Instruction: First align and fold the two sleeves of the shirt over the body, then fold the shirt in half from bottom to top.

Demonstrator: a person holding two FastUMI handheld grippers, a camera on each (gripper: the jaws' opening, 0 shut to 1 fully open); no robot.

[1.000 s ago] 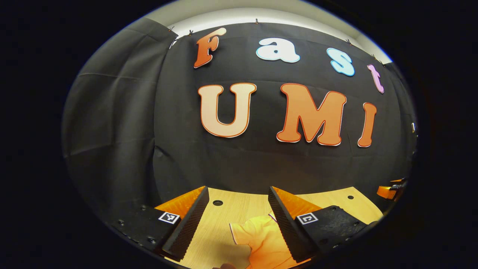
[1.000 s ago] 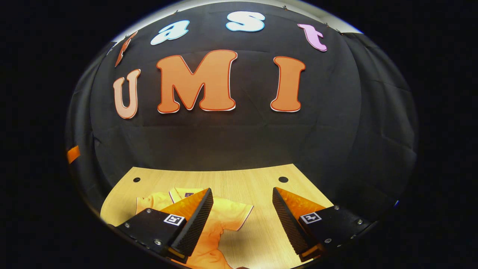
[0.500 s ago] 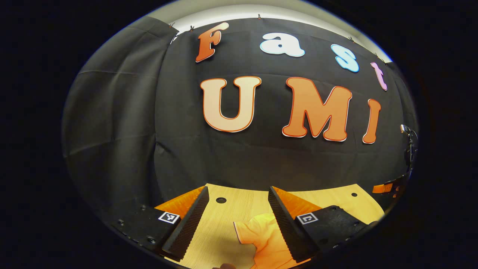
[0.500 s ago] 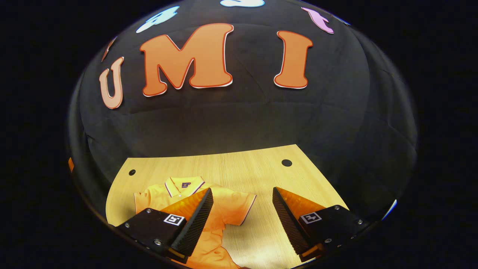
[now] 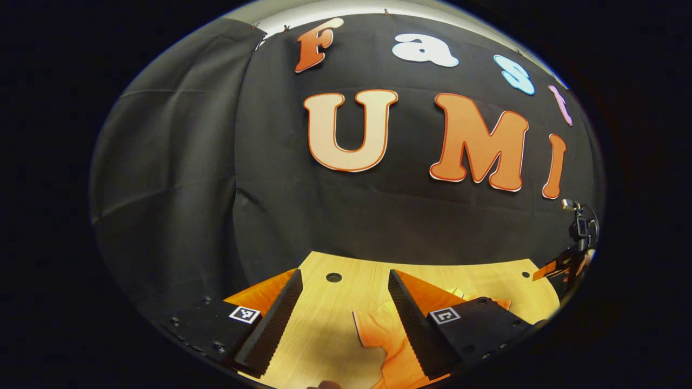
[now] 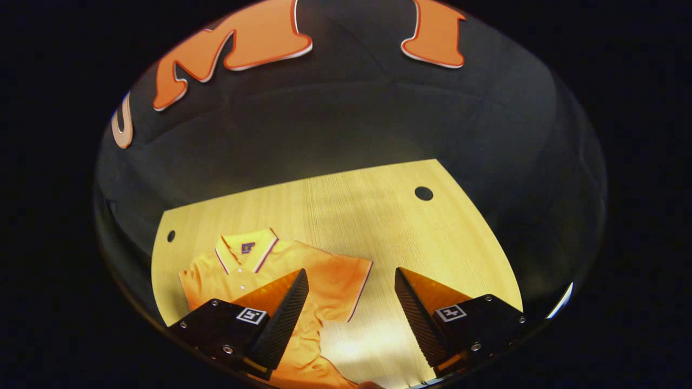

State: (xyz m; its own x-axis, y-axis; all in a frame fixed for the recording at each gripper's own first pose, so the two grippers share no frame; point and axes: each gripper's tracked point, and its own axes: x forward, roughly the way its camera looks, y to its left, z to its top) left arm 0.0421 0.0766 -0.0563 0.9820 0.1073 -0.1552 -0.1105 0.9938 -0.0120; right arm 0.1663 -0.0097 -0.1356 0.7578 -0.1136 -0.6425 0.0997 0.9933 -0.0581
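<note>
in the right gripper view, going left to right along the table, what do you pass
small hole near the table's left corner → shirt collar → outspread sleeve → bare wooden table → hole near the table's right corner

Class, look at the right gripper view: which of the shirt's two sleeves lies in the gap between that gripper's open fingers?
The sleeve with the dark-trimmed cuff, spread flat toward the right gripper; the other sleeve lies beyond the collar, outside the fingers.
</note>
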